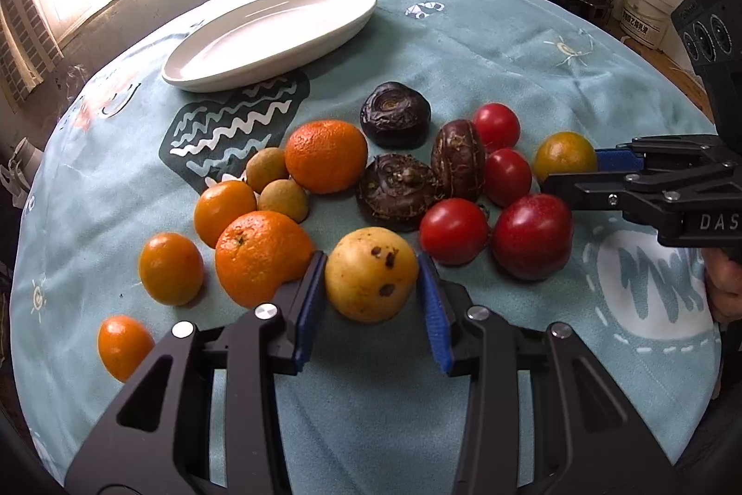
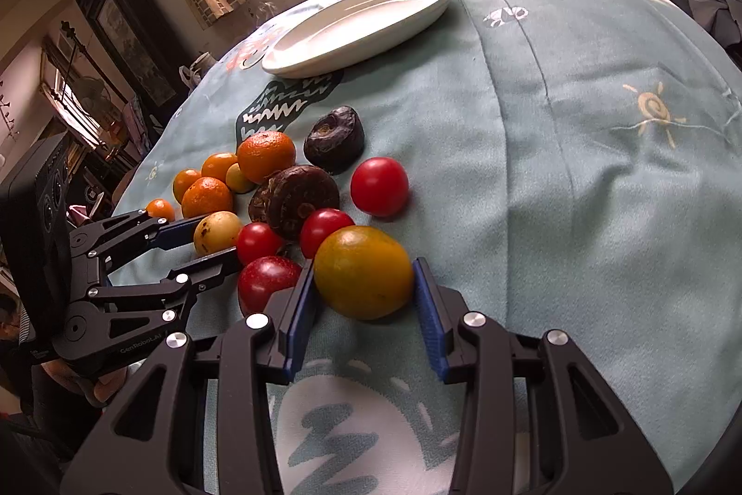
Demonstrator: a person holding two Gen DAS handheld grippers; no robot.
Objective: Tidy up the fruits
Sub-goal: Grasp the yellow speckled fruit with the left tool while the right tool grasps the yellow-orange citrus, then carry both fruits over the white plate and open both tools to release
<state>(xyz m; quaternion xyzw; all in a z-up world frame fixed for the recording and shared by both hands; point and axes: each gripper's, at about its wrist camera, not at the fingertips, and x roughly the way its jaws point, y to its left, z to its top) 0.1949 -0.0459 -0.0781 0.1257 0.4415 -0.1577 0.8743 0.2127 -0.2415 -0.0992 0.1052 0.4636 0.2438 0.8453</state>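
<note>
- The left gripper [image 1: 371, 291] is seen with both blue pads pressed against a yellow spotted fruit [image 1: 370, 274], so it is clamped on that fruit, which sits on the teal tablecloth [image 1: 487, 45] at the near edge of the pile.
- The right gripper [image 2: 364, 286] is likewise closed on a yellow-green tomato [image 2: 363, 271], with a pad touching each flank; the tomato rests on the cloth at the right end of the pile.
- The white oval plate [image 1: 273, 35] is found empty, well apart from the fruit, straight ahead of both grippers and beyond the whole pile, near the far table edge by the window.
- The plate's long axis is laid roughly across the left gripper's line of reach, so a wide target is offered.
- The plate is judged somewhat nearer the left gripper, since it lies left of centre in the right wrist view.
- Between each held fruit and the plate lie 2 large oranges [image 1: 326, 156], dark chestnut-like pieces [image 1: 395, 113] and red tomatoes [image 1: 453, 230]; a lift clear of these is judged necessary before any carry forward.
</note>
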